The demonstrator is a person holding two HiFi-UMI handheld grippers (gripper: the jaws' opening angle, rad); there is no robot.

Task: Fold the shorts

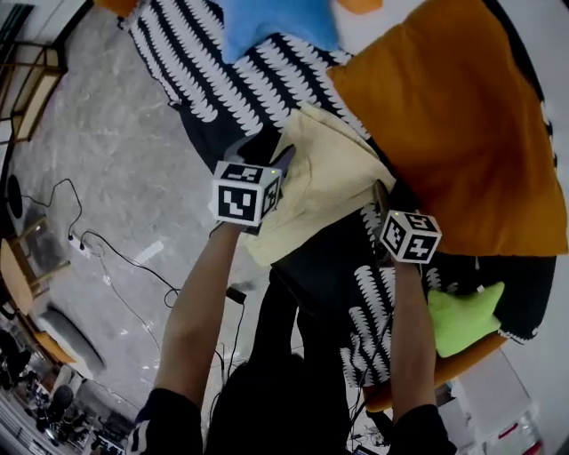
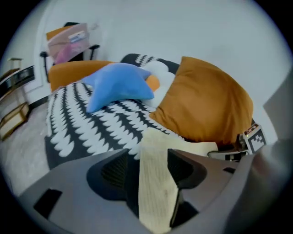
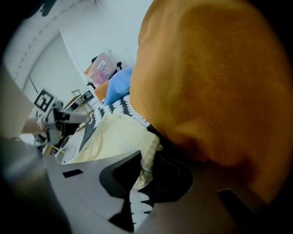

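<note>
The pale yellow shorts (image 1: pixel 324 178) lie on a black-and-white patterned bedspread (image 1: pixel 200 75), pressed against a large orange pillow (image 1: pixel 444 115). My left gripper (image 1: pixel 271 164) is at the shorts' left edge. In the left gripper view a strip of the shorts (image 2: pixel 155 183) runs up between the jaws of the left gripper (image 2: pixel 151 173); it rests against the right jaw, and a dark gap shows beside the left one. My right gripper (image 1: pixel 380 194) is at the shorts' near right corner under the pillow, and in its own view the right gripper (image 3: pixel 145 171) pinches a bunched corner of the shorts (image 3: pixel 149 153).
A blue star cushion (image 1: pixel 276 22) lies at the far end of the bed and a green one (image 1: pixel 462 315) near its front right corner. Grey floor with cables (image 1: pixel 107 258) is on the left. The person's dark legs (image 1: pixel 293 355) stand against the bed's edge.
</note>
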